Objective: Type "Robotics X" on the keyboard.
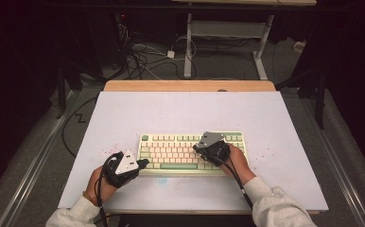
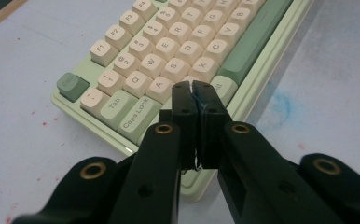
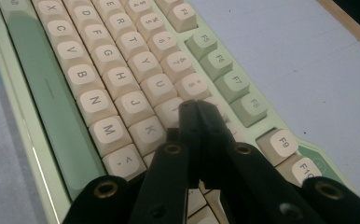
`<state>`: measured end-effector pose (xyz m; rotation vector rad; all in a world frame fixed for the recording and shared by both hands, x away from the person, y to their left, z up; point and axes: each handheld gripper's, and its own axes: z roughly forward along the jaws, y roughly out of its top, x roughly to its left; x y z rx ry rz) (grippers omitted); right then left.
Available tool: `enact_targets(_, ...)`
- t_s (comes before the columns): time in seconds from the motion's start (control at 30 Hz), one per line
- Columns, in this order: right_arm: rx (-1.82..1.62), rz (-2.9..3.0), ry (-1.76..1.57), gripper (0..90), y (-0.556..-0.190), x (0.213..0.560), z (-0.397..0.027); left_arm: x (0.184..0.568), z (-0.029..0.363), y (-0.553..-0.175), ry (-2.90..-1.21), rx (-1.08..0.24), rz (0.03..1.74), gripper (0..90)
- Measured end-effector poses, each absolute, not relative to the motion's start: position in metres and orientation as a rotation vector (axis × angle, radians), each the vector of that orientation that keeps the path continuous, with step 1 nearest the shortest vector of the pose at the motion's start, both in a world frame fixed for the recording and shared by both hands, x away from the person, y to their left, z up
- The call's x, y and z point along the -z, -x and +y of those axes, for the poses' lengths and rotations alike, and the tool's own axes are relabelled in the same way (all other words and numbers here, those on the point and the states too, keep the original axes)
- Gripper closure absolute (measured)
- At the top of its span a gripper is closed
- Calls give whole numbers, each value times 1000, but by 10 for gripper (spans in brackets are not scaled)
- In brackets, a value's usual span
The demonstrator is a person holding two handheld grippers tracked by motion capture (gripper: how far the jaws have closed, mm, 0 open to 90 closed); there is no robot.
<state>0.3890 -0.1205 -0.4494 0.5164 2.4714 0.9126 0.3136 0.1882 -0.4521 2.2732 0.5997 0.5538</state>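
High view, Inspector A: the keyboard (image 1: pixel 192 152) lies square on the white table (image 1: pixel 124 113), near its front edge, long side toward the person. Both tools work from that side, which in my judgement suits pressing keys with the tips.

Inspector B: State of the left gripper (image 1: pixel 143 163)?

Inspector A: Jaws pressed together, nothing between them. It sits at the keyboard's left front corner. In the left gripper view the tip (image 2: pixel 194 91) hovers over the bottom-left keys, between the A key (image 2: pixel 160 87) and the front rail, just beside Caps Lock (image 2: pixel 136 116). Contact with a key cannot be confirmed.

Inspector B: And the right gripper (image 1: pixel 198 147)?

Inspector A: Also closed and empty. It stands over the keyboard's right-centre, the hand (image 1: pixel 235 158) resting toward the right front corner. In the right gripper view the tip (image 3: pixel 197 108) is above the row right of the U key (image 3: pixel 158 87) and beyond the K key (image 3: pixel 146 132); which key lies beneath is hidden by the jaws.

Inspector B: Why closed?

Inspector A: Judged: shut jaws give one narrow point, fit to strike a single keycap without catching its neighbours. The green spacebar (image 3: pixel 43 88) lies nearer the front edge, apart from both tips
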Motion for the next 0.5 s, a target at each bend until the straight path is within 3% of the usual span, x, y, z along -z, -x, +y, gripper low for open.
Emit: enact_targets(0.5, -931, 2453, -534, 900, -386, 441, -121, 453, 189, -314, -2275, -552, 606, 863)
